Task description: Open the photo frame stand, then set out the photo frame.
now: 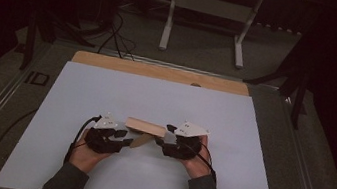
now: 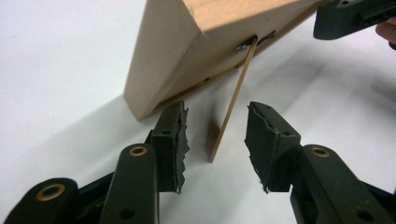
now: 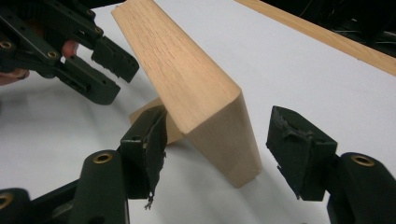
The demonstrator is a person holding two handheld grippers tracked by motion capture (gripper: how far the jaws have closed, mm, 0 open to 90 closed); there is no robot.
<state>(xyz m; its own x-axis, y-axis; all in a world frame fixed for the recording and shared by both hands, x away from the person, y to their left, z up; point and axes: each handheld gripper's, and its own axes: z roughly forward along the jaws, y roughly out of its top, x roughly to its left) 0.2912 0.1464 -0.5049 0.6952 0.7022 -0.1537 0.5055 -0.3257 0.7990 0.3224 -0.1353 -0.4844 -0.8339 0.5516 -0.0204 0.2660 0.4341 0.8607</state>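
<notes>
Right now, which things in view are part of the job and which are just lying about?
In the job:
- wooden block
- thin wooden strip hinged under it
- left gripper, open
- right gripper, open

Lying about:
- white board
- white stand on the floor
- cables

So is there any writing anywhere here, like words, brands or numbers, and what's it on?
"ID": large pale letters on the floor, just left of the table; this is the only readable marking.
Wooden block: bare grain, no writing.
Thin wooden strip under the block: no writing.
Left gripper and right gripper: no brand or number.
</notes>
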